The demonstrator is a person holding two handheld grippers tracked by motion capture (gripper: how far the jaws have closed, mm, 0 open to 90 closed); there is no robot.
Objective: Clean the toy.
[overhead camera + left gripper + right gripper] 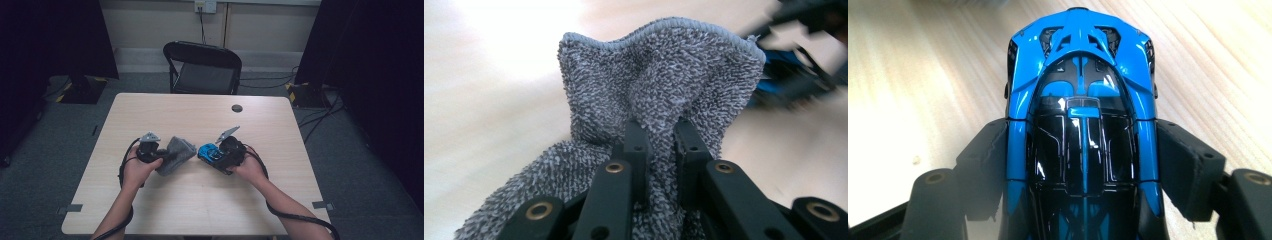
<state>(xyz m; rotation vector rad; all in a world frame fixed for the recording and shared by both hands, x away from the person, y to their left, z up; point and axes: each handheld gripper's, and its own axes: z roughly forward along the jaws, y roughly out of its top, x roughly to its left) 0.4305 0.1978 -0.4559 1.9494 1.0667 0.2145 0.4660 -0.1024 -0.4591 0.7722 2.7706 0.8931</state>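
Note:
A grey terry cloth (176,153) lies bunched left of the table's centre. My left gripper (161,154) is shut on it; in the left gripper view both black jaws pinch a fold of the cloth (659,90), which rises past my left gripper (660,131). A blue and black toy car (210,152) is held just right of the cloth. My right gripper (218,156) is shut on the car; in the right gripper view the jaw pads press both flanks of the car (1080,110), roof up, inside my right gripper (1083,167).
The light wooden table (200,210) has a small dark round disc (237,108) near its far edge. A black folding chair (204,70) stands behind the table. Cables (320,117) run over the grey floor at the right.

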